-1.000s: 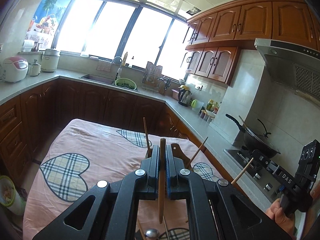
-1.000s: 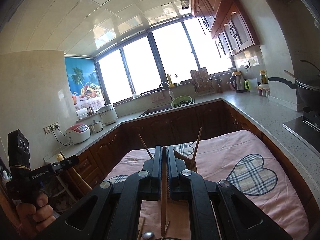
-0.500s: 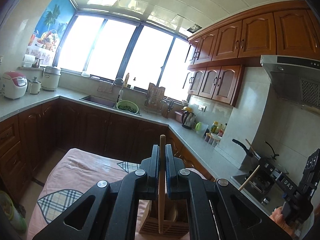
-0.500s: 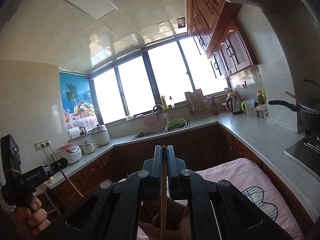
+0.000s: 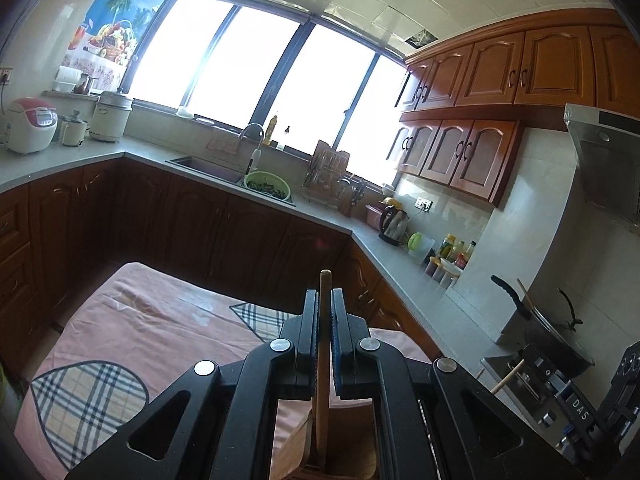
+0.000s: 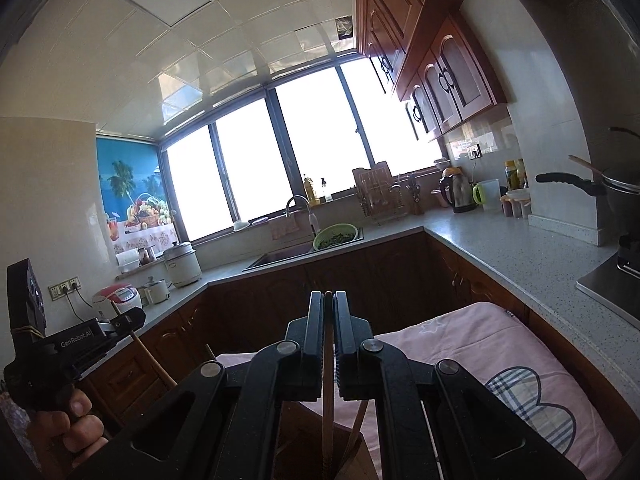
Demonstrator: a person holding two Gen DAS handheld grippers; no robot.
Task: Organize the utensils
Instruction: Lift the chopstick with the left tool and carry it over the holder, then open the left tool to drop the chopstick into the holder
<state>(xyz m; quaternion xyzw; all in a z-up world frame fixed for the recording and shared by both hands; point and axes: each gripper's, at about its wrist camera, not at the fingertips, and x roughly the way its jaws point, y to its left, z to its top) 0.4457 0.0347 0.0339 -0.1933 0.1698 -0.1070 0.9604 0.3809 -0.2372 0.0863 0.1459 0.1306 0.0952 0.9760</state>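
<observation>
My left gripper (image 5: pixel 324 294) is shut on a wooden chopstick (image 5: pixel 322 380) held upright. Its lower end reaches into a brown wooden holder (image 5: pixel 296 450) at the bottom edge of the left wrist view. My right gripper (image 6: pixel 328 296) is shut on a thinner chopstick (image 6: pixel 328 400) that also runs down into the holder (image 6: pixel 298 436), where another stick (image 6: pixel 356 428) leans. In the right wrist view, the left gripper (image 6: pixel 130 318) shows at the left with its chopstick (image 6: pixel 152 356) slanting down. In the left wrist view, the right gripper (image 5: pixel 528 358) shows low at the right.
The holder stands on a table under a pink cloth (image 5: pixel 160 320) with plaid hearts. Dark wooden cabinets and a grey counter (image 6: pixel 520 248) wrap around it. A wok (image 5: pixel 552 332) sits on the stove at right. A hand (image 6: pixel 64 428) grips the left tool.
Both grippers have travelled across the table with their chopsticks still clamped. The holder has slid under the fingers to the bottom edge, and the sticks that stood up beyond the fingertips are out of sight.
</observation>
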